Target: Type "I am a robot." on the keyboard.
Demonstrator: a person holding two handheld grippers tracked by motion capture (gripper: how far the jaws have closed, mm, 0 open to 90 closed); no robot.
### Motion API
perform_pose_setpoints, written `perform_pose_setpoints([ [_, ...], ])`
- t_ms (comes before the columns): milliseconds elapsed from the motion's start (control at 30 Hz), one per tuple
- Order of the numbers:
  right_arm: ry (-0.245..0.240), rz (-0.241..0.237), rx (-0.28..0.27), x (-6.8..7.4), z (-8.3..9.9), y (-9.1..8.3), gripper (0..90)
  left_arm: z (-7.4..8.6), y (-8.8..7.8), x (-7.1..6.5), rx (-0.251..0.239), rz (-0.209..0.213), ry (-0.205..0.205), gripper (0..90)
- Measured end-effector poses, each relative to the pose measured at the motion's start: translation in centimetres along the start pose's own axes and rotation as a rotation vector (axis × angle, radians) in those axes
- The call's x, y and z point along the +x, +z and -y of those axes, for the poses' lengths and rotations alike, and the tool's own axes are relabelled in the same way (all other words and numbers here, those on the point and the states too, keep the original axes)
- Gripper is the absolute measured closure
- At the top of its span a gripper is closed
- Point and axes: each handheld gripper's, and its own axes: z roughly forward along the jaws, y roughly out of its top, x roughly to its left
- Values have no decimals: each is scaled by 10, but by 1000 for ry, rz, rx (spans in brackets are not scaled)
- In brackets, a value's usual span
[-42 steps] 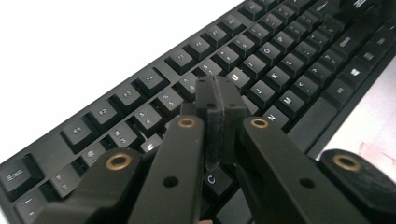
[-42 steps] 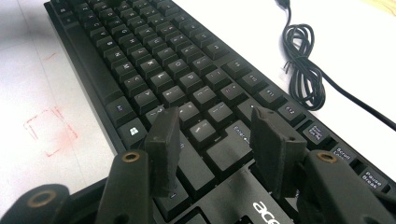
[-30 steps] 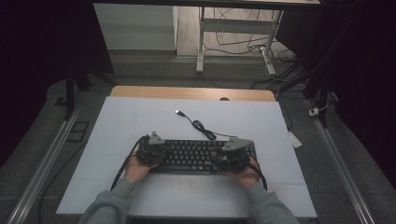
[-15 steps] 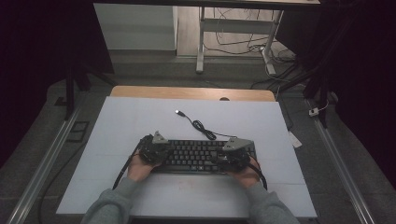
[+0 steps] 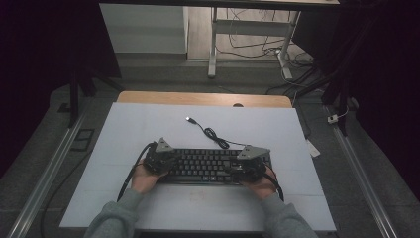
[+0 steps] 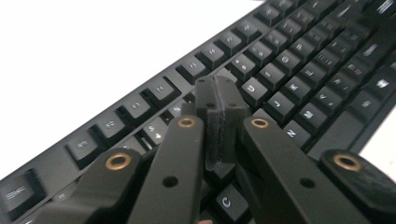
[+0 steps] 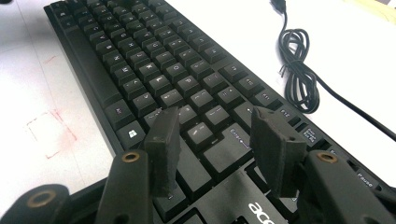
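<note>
Keyboard (image 5: pixel 205 165): black, flat, matte keys; left gripper (image 6: pixel 215 91) closed empty, right gripper (image 7: pixel 215 140) parted above keys.

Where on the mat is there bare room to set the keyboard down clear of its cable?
Bare mat lies left of the keyboard, and a strip runs along the near edge in front of it. Crowded: the coiled cable behind the keyboard, and its two ends, where the left gripper and right gripper sit.

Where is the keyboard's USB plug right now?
In the high view, the USB plug lies on the white table top, beyond the keyboard and left of the coiled cable.
</note>
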Motion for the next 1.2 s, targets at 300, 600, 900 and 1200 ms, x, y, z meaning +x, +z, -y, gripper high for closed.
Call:
perform_pose_setpoints([
  [300,-2,1,0,0,0,0,529,7,-24,2,-33,23,-36,599],
  [600,-2,2,0,-2,1,0,518,17,-35,3,-18,15,-51,425],
  [900,0,3,1,-2,1,0,512,32,-46,8,-13,-2,-72,378],
  [1200,-1,-9,-10,0,-1,0,512,40,-53,11,-15,-14,-93,358],
])
